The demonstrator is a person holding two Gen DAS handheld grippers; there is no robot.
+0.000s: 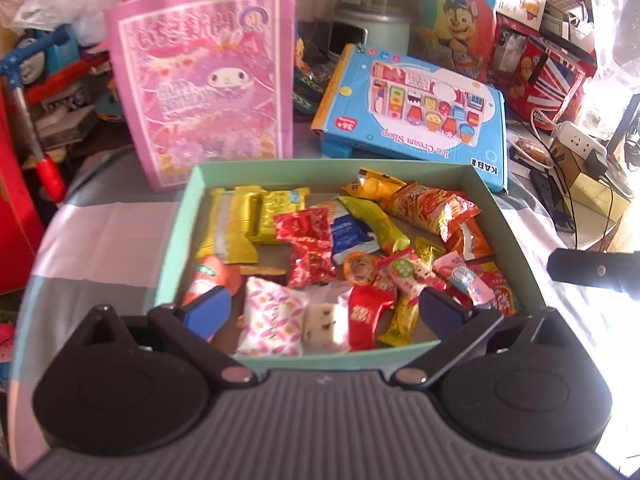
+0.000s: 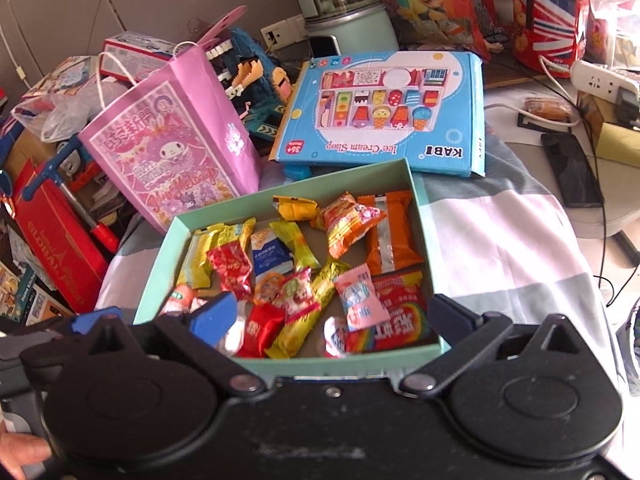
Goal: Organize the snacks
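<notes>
A mint-green open box (image 1: 176,236) sits on a striped cloth and holds several wrapped snacks: yellow bars (image 1: 236,220), red packets (image 1: 306,236), an orange noodle bag (image 1: 430,206), a pink-white pouch (image 1: 270,320). It also shows in the right wrist view (image 2: 422,216), with an orange pack (image 2: 394,236) and a rainbow candy bag (image 2: 400,316). My left gripper (image 1: 324,306) is open and empty over the box's near edge. My right gripper (image 2: 332,316) is open and empty, also over the near edge.
A pink paper gift bag (image 1: 204,84) stands behind the box at the left. A blue Ice Cream Shop toy box (image 1: 416,108) lies behind it at the right. A power strip (image 1: 576,140), cables and a phone (image 2: 572,170) lie at the right. Toys and boxes crowd the left.
</notes>
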